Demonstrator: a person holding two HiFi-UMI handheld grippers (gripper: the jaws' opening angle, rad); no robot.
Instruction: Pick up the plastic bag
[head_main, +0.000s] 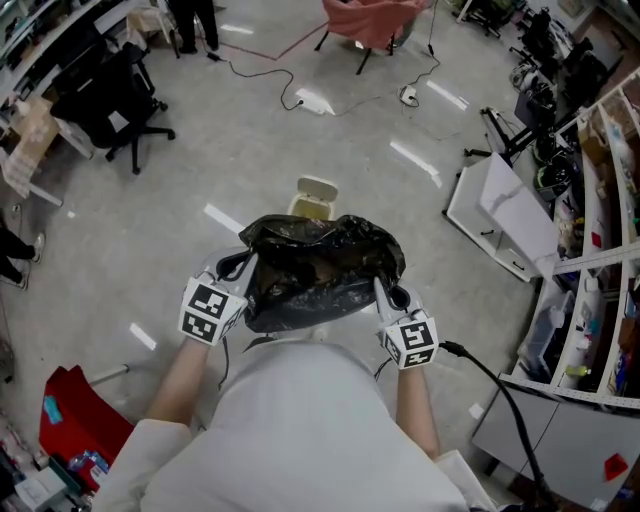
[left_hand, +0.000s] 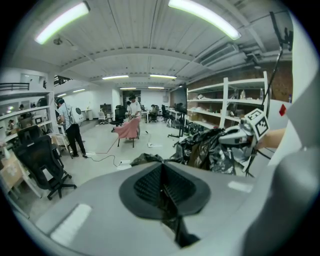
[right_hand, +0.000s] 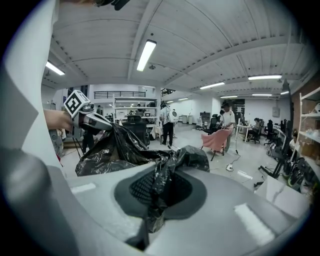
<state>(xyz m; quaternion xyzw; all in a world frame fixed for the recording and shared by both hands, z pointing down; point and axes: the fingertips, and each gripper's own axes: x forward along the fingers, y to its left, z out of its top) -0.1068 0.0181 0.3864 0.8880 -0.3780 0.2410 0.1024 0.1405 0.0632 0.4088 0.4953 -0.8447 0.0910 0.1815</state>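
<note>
Head view: black plastic bag (head_main: 320, 270) held up
Left gripper (head_main: 243, 266), right gripper (head_main: 386, 291): clamping its rim
Risk: spreading hands tears film

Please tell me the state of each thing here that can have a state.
plastic bag: held up, stretched between both grippers, crumpled.
left gripper: shut on the plastic bag's left edge.
right gripper: shut on its right edge.
office chair: upright, unoccupied.

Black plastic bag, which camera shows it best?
The head view: the whole black plastic bag hangs between the left gripper and right gripper. The left gripper view shows a thin edge in its shut jaws plus one side; the right gripper view shows bunched film clamped and the bag's flank.
</note>
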